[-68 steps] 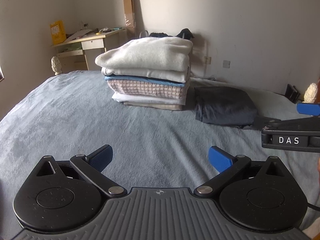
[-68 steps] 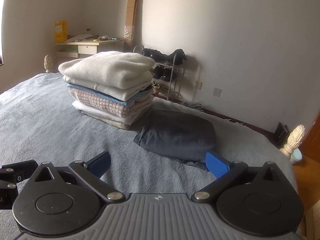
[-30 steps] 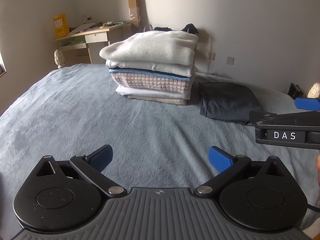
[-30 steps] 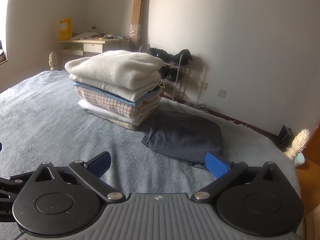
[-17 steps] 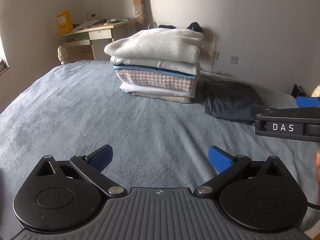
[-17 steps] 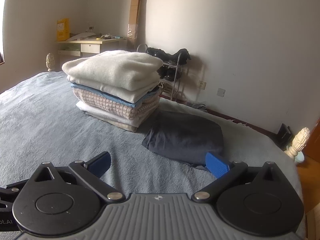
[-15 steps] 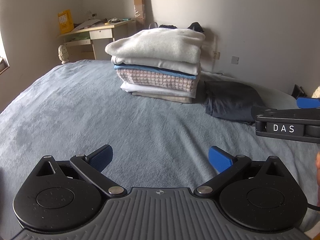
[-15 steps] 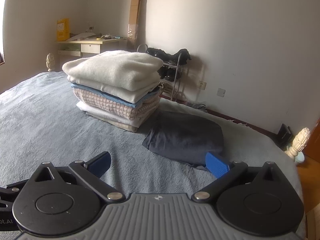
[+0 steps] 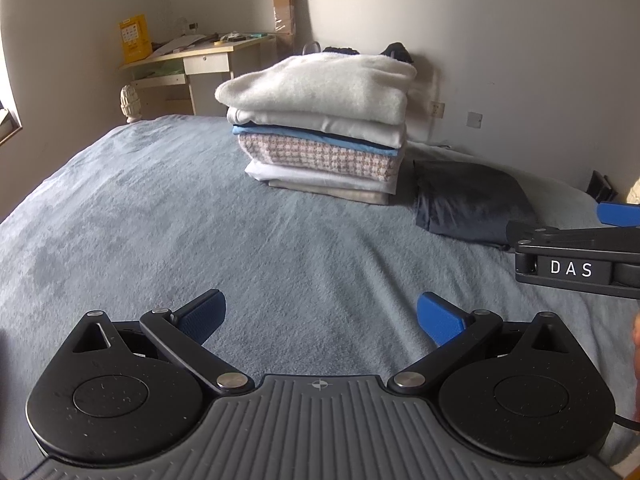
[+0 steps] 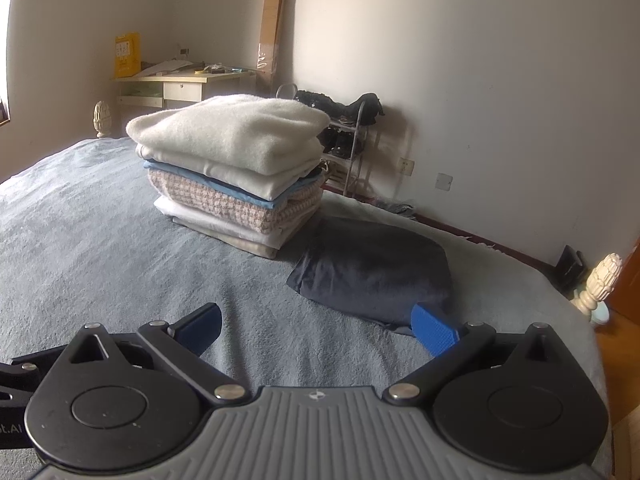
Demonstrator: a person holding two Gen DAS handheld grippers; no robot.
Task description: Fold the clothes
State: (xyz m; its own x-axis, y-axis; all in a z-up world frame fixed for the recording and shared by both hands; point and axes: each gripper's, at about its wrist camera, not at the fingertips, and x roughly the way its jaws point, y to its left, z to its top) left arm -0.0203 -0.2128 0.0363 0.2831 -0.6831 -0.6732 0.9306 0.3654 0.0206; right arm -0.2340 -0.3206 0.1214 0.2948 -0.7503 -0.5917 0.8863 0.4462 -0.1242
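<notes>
A stack of folded clothes [image 9: 320, 128] [image 10: 236, 168] with a cream sweater on top rests on the grey-blue bed [image 9: 160, 220] [image 10: 80, 232]. Beside it on the right lies a folded dark navy garment [image 9: 472, 200] [image 10: 372, 272]. My left gripper [image 9: 322, 316] hovers open over bare bedding, well short of the stack, nothing between its blue fingers. My right gripper [image 10: 316, 326] is open too, its right fingertip [image 10: 434, 334] close to the navy garment's near edge. The right gripper's body [image 9: 576, 256] shows at the right edge of the left wrist view.
A desk [image 9: 200, 64] [image 10: 184, 84] with papers and a yellow box stands at the far wall. A shoe rack [image 10: 344, 140] sits behind the stack. White bedposts [image 9: 131, 102] [image 10: 598, 280] mark the bed's far corners. A wooden floor [image 10: 624, 352] lies right of the bed.
Both grippers have drifted slightly forward toward the stack and the navy garment, which look a little larger now. Their fingers stay open throughout.
</notes>
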